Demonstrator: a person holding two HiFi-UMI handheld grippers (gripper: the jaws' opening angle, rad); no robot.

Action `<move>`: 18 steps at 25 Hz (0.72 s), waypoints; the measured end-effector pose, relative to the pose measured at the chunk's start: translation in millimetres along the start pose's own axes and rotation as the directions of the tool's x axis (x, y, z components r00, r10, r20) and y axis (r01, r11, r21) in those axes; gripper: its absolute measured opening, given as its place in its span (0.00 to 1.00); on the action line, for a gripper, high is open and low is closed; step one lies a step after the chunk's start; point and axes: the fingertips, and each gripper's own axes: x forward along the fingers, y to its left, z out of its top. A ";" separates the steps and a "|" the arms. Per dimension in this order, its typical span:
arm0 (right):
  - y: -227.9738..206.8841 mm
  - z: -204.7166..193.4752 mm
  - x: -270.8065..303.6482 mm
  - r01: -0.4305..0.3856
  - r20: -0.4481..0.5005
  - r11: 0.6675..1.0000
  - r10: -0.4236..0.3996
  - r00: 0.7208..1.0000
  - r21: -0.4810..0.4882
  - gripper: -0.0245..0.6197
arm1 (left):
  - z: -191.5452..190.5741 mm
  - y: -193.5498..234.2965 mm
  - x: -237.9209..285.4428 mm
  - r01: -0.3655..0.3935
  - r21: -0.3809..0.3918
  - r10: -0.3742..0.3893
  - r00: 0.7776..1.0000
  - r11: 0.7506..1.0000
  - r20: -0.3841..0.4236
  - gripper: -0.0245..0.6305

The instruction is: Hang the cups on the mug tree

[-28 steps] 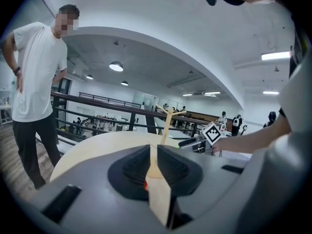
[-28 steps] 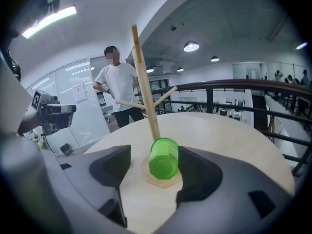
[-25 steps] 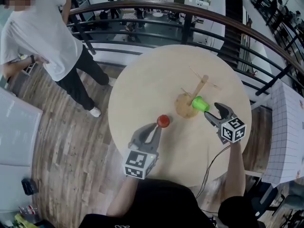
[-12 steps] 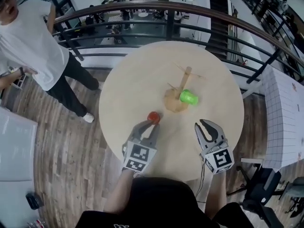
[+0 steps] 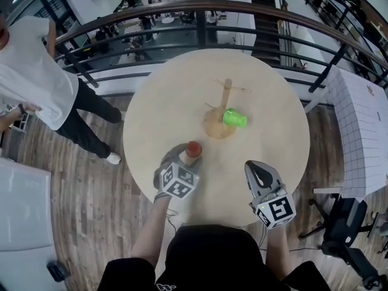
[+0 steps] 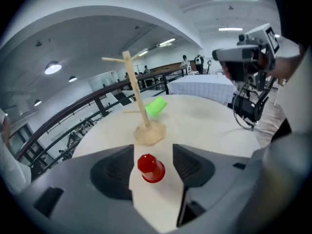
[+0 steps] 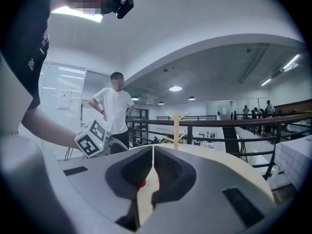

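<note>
- Head view: the round table [image 5: 157, 102] stands by a curved railing [image 5: 151, 17]. The mug tree [image 5: 224, 99] rises near the table's middle, with the green cup [image 5: 234, 118] against its near right side, over the base. The red cup [image 5: 193, 148] stands upside down on the table, nearer the person. The left gripper [image 5: 189, 154] reaches down around it. The right gripper [image 5: 255, 167] hangs at the table's near edge, well apart from both cups. A bystander [image 5: 36, 71] in a white shirt stands on the floor to the left.
- Left gripper view: the jaws have just been opening and now stand wide. The red cup [image 6: 151, 168] sits between them, mouth down, with a gap on each side so neither pad touches it. Beyond it the mug tree [image 6: 138, 108] carries the green cup [image 6: 156, 106], tilted on a low peg. The right gripper [image 6: 241, 57] shows at upper right.
- Right gripper view: the jaws have just been closing and now meet, with nothing between them. The mug tree [image 7: 176, 126] stands straight ahead past their tips, and the left gripper's marker cube shows at left.
</note>
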 end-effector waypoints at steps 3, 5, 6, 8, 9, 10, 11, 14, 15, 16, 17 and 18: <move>1.6 -0.7 -9.4 0.026 -0.017 0.999 -0.026 1.000 -0.019 0.07 | -15.7 2.4 27.1 0.051 0.030 -0.049 0.996 0.998 -0.076 0.41; 5.4 -2.3 -13.7 0.028 -0.025 0.999 -0.029 0.999 -0.018 0.07 | -27.8 8.7 39.1 0.062 0.027 -0.058 0.990 0.998 -0.130 0.42; 5.7 -3.9 -16.3 0.032 -0.031 0.999 -0.033 0.999 -0.016 0.07 | -33.0 10.2 46.2 0.070 0.020 -0.066 0.986 0.997 -0.154 0.42; 5.6 -6.3 -21.9 0.048 -0.045 0.999 -0.048 0.998 -0.017 0.07 | -42.1 8.6 59.7 0.102 0.010 -0.098 0.976 0.995 -0.195 0.43; 6.4 -6.4 -24.0 0.054 -0.050 0.998 -0.055 0.997 -0.020 0.07 | -46.5 7.4 64.0 0.120 0.011 -0.115 0.970 0.993 -0.216 0.44; 7.8 -6.2 -25.0 0.058 -0.053 0.998 -0.059 0.997 -0.022 0.07 | -50.9 7.6 66.9 0.133 0.017 -0.125 0.963 0.991 -0.237 0.44; 9.1 -6.1 -25.2 0.060 -0.055 0.998 -0.061 0.997 -0.023 0.07 | -54.8 9.2 69.6 0.139 0.027 -0.128 0.958 0.990 -0.255 0.44; 9.4 -12.5 -27.0 0.069 -0.069 0.997 -0.070 0.995 -0.024 0.07 | -63.8 12.5 82.9 0.149 0.049 -0.128 0.948 0.988 -0.292 0.44; 8.5 -16.3 -28.8 0.076 -0.078 0.997 -0.077 0.994 -0.021 0.07 | -66.6 11.2 87.9 0.155 0.053 -0.132 0.943 0.986 -0.304 0.44; 7.7 -19.8 -30.8 0.083 -0.085 0.996 -0.084 0.993 -0.016 0.07 | -69.0 9.4 91.8 0.162 0.059 -0.136 0.940 0.985 -0.313 0.44; 7.5 -22.6 -32.2 0.088 -0.092 0.996 -0.088 0.992 -0.009 0.07 | -70.6 8.4 94.4 0.166 0.062 -0.138 0.938 0.984 -0.318 0.44; 8.1 -25.1 -32.8 0.090 -0.096 0.996 -0.090 0.991 -0.003 0.07 | -71.6 8.2 95.8 0.167 0.061 -0.140 0.938 0.984 -0.317 0.44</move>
